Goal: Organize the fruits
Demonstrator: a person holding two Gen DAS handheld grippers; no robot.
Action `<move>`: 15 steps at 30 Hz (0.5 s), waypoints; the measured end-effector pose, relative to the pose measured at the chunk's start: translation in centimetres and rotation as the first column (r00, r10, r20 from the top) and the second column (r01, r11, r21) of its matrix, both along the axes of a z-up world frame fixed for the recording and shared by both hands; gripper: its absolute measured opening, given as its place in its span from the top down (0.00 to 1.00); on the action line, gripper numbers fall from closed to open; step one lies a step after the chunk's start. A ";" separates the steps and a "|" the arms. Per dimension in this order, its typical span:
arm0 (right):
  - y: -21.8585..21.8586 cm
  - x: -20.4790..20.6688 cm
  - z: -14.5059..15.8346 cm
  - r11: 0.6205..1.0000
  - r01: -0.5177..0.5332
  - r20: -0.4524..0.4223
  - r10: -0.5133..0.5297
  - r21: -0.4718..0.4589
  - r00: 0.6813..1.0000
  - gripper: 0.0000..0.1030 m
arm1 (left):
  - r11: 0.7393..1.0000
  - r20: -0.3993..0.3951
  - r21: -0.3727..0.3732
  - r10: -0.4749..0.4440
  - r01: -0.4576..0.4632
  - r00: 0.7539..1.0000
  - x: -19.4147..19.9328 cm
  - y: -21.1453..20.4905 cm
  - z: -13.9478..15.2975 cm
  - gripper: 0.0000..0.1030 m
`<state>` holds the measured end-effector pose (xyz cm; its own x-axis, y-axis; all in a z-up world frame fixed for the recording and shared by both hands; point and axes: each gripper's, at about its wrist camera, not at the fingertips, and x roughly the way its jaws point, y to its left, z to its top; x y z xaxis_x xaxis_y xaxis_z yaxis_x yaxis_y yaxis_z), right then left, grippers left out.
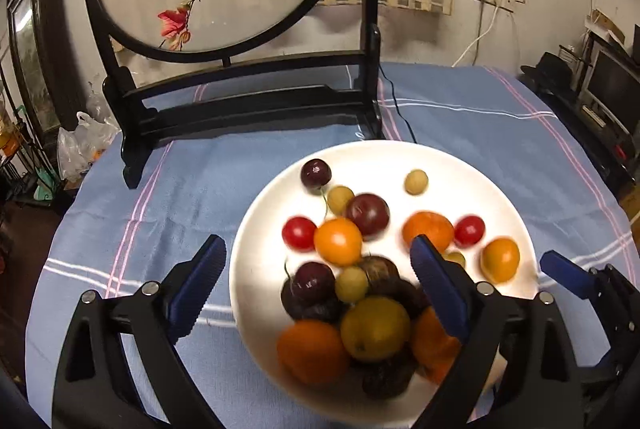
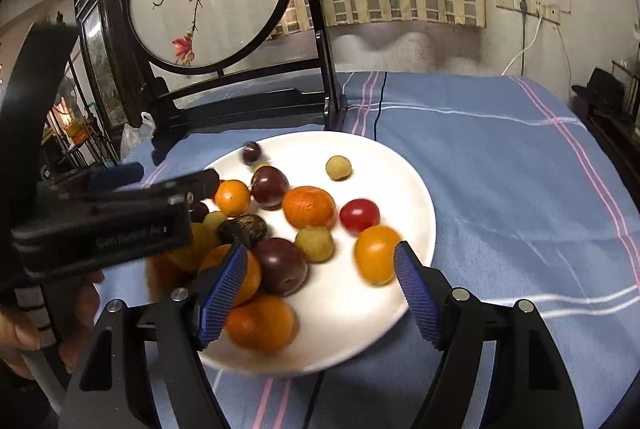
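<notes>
1. Fruits, small round orange, red, purple and yellow-green ones point(image 1: 339, 240), lie loose on a round white ceramic plate point(image 1: 460, 165) on the blue-clothed surface point(image 2: 500, 169);
2. left tongs point(image 1: 316, 261) and right tongs point(image 2: 320, 263) both spread, holding nothing;
3. single out one edge fruit; close gently, avoiding neighbours.

White plate point(image 1: 460, 165), orange, red, purple fruits point(image 1: 339, 241); blue cloth point(image 1: 460, 125), white-pink stripes.

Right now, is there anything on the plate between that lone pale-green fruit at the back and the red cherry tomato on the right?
No. Between the pale-green fruit and the cherry tomato only bare white plate shows, clearest in the right wrist view.
</notes>
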<state>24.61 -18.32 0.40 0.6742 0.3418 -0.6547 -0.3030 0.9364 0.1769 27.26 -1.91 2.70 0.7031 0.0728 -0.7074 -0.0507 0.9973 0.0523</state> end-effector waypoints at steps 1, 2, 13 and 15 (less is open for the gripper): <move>-0.2 -0.4 0.3 1.000 0.003 -0.009 -0.002 0.019 1.000 0.19 | 1.000 0.003 -0.002 -0.001 0.001 1.000 -0.6 0.1 0.2 0.12; -0.4 -0.9 0.5 1.000 0.011 -0.016 -0.011 0.029 1.000 0.16 | 1.000 0.005 -0.003 -0.002 0.002 1.000 -1.2 0.1 0.3 0.11; -0.1 -8.3 0.1 0.998 0.022 -0.083 -0.026 -0.053 0.996 0.03 | 0.999 -0.013 -0.045 0.014 -0.015 1.000 -9.9 1.5 0.4 0.05; 0.5 -9.7 -0.1 0.997 0.001 -0.088 -0.008 -0.072 0.996 0.04 | 0.998 -0.010 -0.060 0.005 -0.006 1.000 -11.5 1.6 0.2 0.05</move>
<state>14.88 -17.85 0.28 0.6143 0.2885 -0.7344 -0.2848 0.9491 0.1346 15.73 -0.27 2.95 0.6956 0.0342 -0.7177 -0.0559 0.9984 -0.0066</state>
